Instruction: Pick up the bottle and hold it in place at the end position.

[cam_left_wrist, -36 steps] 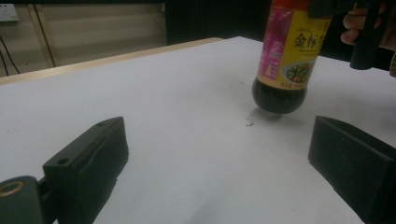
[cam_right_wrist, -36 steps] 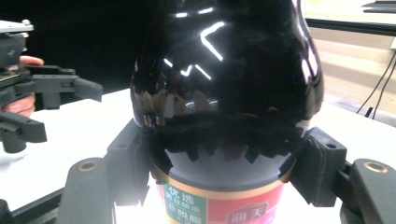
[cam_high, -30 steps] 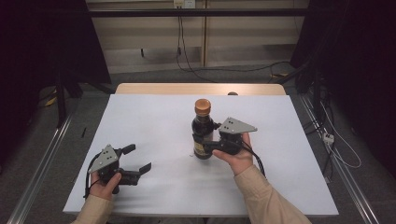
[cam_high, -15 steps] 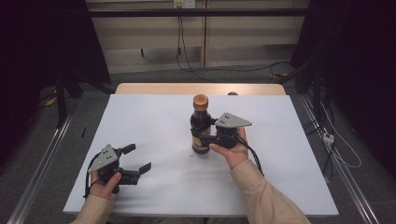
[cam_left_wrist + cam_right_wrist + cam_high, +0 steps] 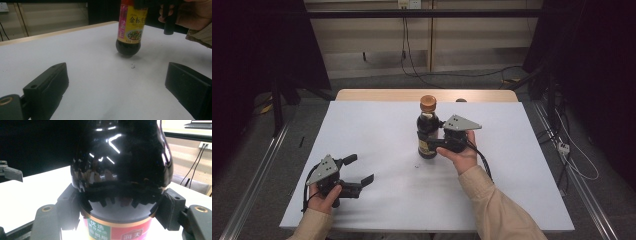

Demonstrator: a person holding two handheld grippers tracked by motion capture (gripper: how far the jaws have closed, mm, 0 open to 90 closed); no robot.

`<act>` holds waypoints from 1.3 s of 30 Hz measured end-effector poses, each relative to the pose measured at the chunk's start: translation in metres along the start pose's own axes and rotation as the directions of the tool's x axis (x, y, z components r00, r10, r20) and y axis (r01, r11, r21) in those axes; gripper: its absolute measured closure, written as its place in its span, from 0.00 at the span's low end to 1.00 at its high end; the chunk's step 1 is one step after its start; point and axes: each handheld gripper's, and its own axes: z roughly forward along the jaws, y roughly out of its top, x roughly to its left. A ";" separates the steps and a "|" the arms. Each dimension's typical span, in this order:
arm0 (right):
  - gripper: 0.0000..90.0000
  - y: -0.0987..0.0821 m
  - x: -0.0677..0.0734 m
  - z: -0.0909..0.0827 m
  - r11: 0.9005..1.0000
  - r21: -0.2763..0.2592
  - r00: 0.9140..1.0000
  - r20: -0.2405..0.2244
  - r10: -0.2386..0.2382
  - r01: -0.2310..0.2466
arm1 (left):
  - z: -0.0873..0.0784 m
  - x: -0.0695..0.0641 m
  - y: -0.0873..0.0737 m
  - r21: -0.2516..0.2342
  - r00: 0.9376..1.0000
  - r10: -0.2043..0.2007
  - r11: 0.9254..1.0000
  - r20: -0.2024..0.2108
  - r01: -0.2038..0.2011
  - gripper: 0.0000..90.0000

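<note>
With my right gripper (image 5: pixel 433 142) fingers clamped on the glossy bottle (image 5: pixel 427 131) and my left gripper (image 5: pixel 357 172) fingers apart, I judge it could slip and topple onto the worktop (image 5: pixel 377 125).

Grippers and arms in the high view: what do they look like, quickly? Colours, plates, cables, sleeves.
Both are black two-jaw units. The left claw and right claw each carry a grey three-cornered plate on top, dotted with small screw holes. A black cable trails from each, looping back beside the wrist. In the gripper views the jaws are blocky, matte black pads with round brass-coloured pivots. The person wears long beige sleeves.

Bottle (image 5: pixel 130 27) cap beyond frame edge
</note>
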 end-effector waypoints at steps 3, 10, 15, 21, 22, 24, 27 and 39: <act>0.34 -0.001 -0.003 0.002 1.000 0.005 1.000 0.003 -0.010 0.010 | 0.000 0.000 0.000 0.000 1.000 0.001 1.000 -0.002 -0.001 0.05; 0.34 -0.004 -0.008 0.006 1.000 0.001 1.000 0.008 -0.001 0.001 | 0.000 0.000 0.000 0.003 1.000 0.005 1.000 0.000 -0.005 0.05; 0.34 -0.007 -0.009 0.010 1.000 0.011 1.000 0.012 0.003 -0.003 | 0.001 0.000 0.000 0.003 1.000 0.004 1.000 0.003 -0.004 0.05; 0.34 -0.008 -0.011 0.012 1.000 0.006 1.000 0.015 0.002 -0.002 | 0.001 0.000 -0.001 0.006 1.000 0.003 1.000 0.002 -0.003 0.05; 0.34 -0.009 -0.011 0.013 1.000 0.003 1.000 0.015 0.004 -0.004 | 0.001 0.000 -0.001 0.007 1.000 0.004 1.000 0.003 -0.004 0.05; 0.34 -0.009 -0.011 0.013 1.000 0.003 1.000 0.014 0.003 -0.003 | 0.001 0.000 -0.001 0.006 1.000 0.004 1.000 0.004 -0.004 0.05; 0.34 -0.009 -0.010 0.013 1.000 0.004 1.000 0.009 -0.010 0.010 | 0.001 0.000 -0.001 0.011 1.000 0.009 1.000 0.002 -0.009 0.05; 0.34 -0.009 -0.017 0.011 1.000 -0.004 1.000 0.005 -0.012 0.012 | 0.002 0.000 -0.001 0.012 1.000 0.002 1.000 0.005 -0.002 0.05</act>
